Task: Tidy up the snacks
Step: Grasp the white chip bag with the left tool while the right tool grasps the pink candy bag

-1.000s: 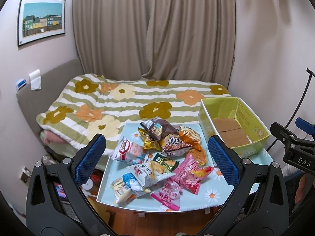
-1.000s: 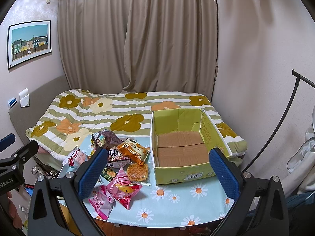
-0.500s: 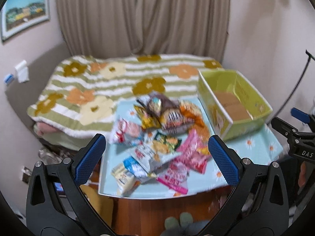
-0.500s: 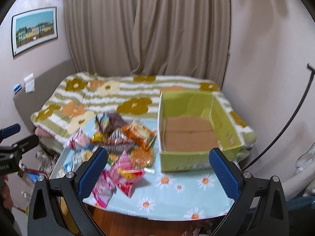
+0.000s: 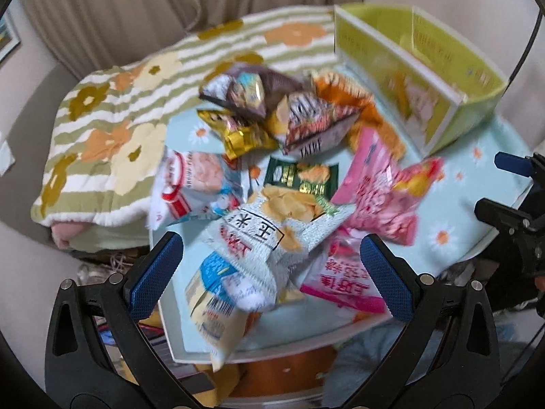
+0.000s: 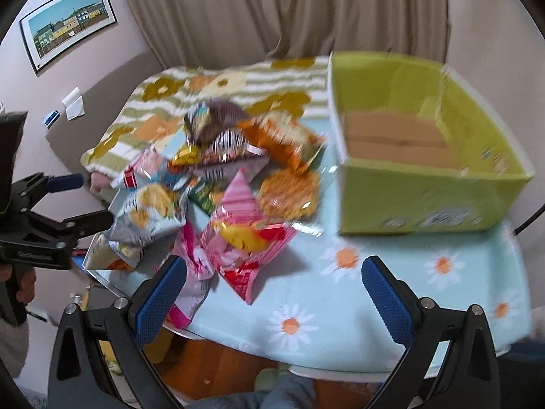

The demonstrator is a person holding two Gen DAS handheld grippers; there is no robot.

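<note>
A heap of snack bags (image 5: 282, 177) lies on a small table with a light-blue daisy cloth (image 6: 374, 293). An open, empty green cardboard box (image 6: 419, 160) stands at the table's right; it also shows in the left wrist view (image 5: 425, 68). My left gripper (image 5: 270, 274) is open, low over the near bags, with a white chip bag (image 5: 269, 238) between its fingers but not gripped. My right gripper (image 6: 274, 298) is open over the front of the table, near a pink bag (image 6: 245, 238). Both views are motion-blurred.
A bed with a striped flower blanket (image 5: 119, 129) lies behind the table. Curtains (image 6: 306, 10) hang at the back and a framed picture (image 6: 68, 24) is on the left wall. The left gripper shows at the left of the right wrist view (image 6: 41, 235).
Both grippers have moved forward and down toward the table. The snack heap and the box now look much larger and closer. Nothing has been picked up.
</note>
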